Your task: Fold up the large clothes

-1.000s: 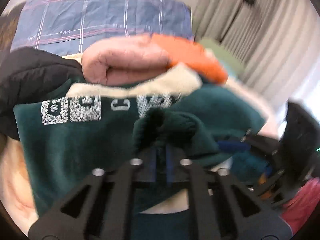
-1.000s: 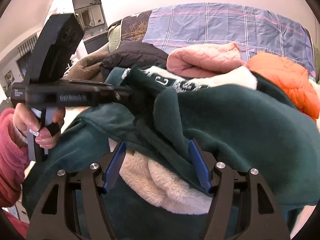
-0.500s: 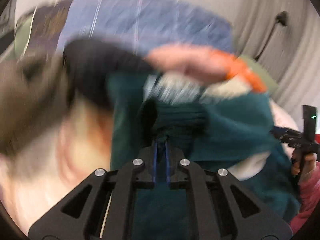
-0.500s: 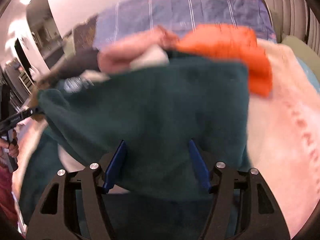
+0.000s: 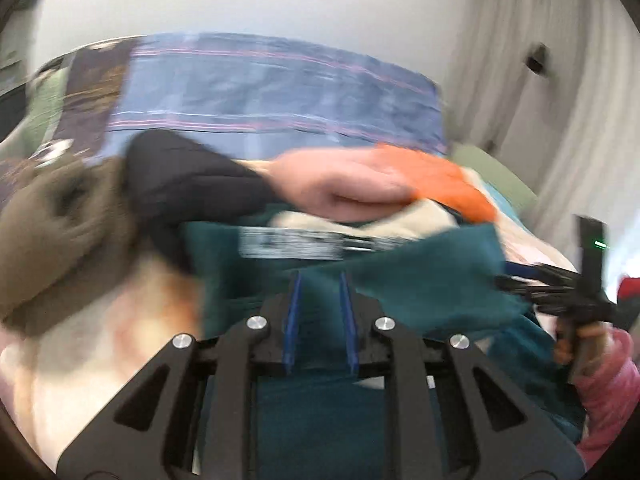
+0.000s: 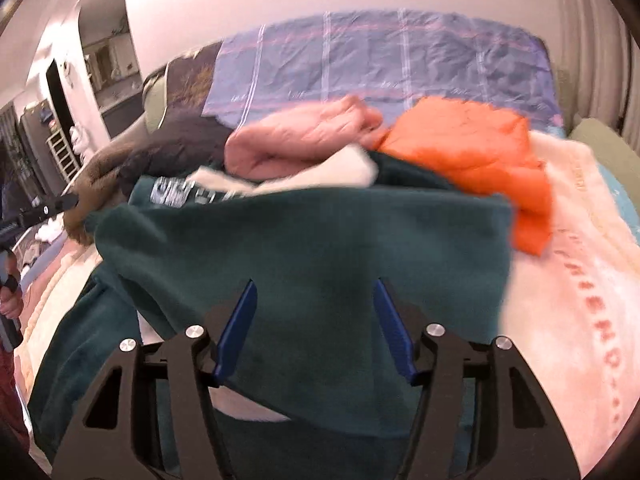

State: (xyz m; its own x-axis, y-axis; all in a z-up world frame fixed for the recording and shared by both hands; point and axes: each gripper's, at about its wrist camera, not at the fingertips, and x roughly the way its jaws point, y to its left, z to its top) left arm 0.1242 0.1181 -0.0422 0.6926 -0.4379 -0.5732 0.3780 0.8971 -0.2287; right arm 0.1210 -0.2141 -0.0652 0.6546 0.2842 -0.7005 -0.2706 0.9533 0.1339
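Note:
A dark green fleece sweatshirt (image 6: 320,240) with silver lettering (image 6: 172,192) and a cream lining lies on the bed. It also fills the left wrist view (image 5: 420,272). My left gripper (image 5: 319,292) has its blue pads a little apart, just above the green fabric and holding nothing; the view is blurred. My right gripper (image 6: 314,300) is open wide over the folded green panel, empty. The right gripper shows at the right edge of the left wrist view (image 5: 560,284).
Behind the sweatshirt lie a pink quilted garment (image 6: 304,140), an orange jacket (image 6: 472,156), a black jacket (image 5: 188,176) and a brown fleece (image 5: 60,220). A pale pink blanket (image 6: 580,280) covers the bed. A blue plaid cover (image 6: 380,64) lies at the back.
My left gripper has let go of the green fold and its pads have parted. The green panel has been laid over flat. My right gripper stayed open and swung right.

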